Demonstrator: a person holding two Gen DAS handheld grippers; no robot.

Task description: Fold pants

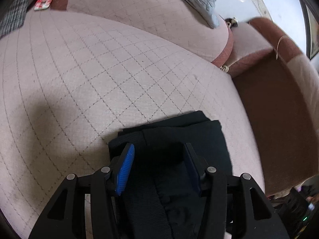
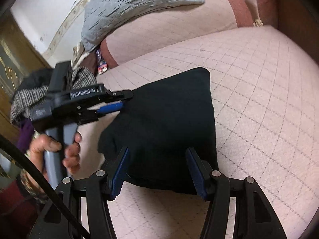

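Observation:
The black pants [image 2: 165, 123] lie folded into a compact stack on the pink quilted sofa seat [image 2: 259, 91]. In the left wrist view the pants [image 1: 179, 139] fill the space under and between the fingers. My left gripper [image 1: 158, 159] is open over the stack's edge, with the elastic waistband showing between its jaws. It also shows in the right wrist view [image 2: 123, 101], at the stack's left edge. My right gripper [image 2: 157, 167] is open, its blue-padded fingers straddling the near edge of the stack.
A grey quilted blanket [image 2: 127, 10] lies on the sofa back. A striped grey garment [image 2: 39, 97] and a small printed packet [image 2: 101, 63] sit at the seat's left end. A brown armrest [image 1: 279, 109] borders the seat's right side.

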